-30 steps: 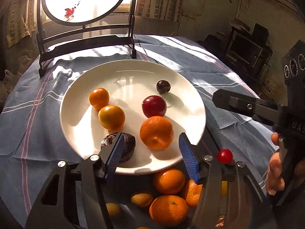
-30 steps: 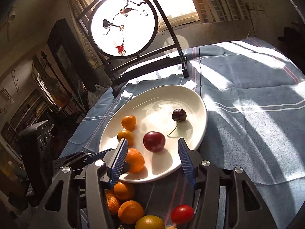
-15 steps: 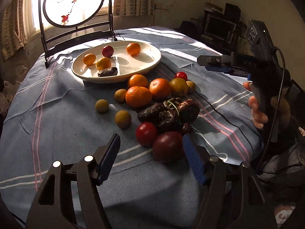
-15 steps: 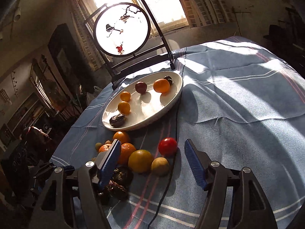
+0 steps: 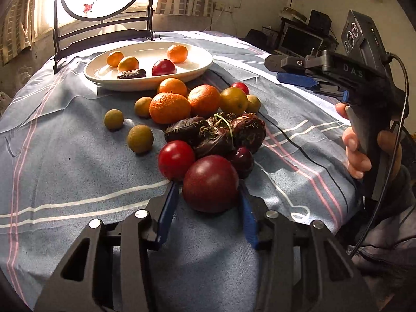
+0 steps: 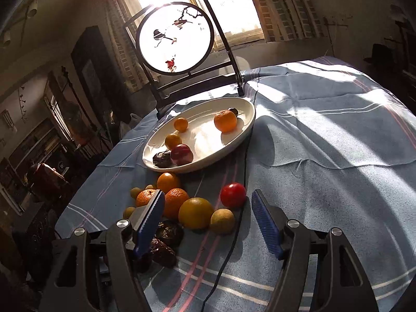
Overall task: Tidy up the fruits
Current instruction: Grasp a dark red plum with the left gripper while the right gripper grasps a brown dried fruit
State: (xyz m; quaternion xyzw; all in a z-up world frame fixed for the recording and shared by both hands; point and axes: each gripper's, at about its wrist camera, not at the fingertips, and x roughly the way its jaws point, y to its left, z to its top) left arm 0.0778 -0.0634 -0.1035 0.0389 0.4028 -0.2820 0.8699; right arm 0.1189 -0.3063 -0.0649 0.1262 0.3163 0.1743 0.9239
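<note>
From your left wrist view, the dark red plum (image 5: 210,183) sits right between the blue pads of your left gripper (image 5: 208,197), whose jaws have just been closing; the pads flank it closely, but contact is unclear. From your right wrist view, your right gripper (image 6: 208,214) stands released, tilted downward, the red tomato (image 6: 233,195) just ahead between its fingertips.

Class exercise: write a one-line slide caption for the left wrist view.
Left hand-held gripper closes around a dark red plum on the blue cloth, white plate beyond.
</note>
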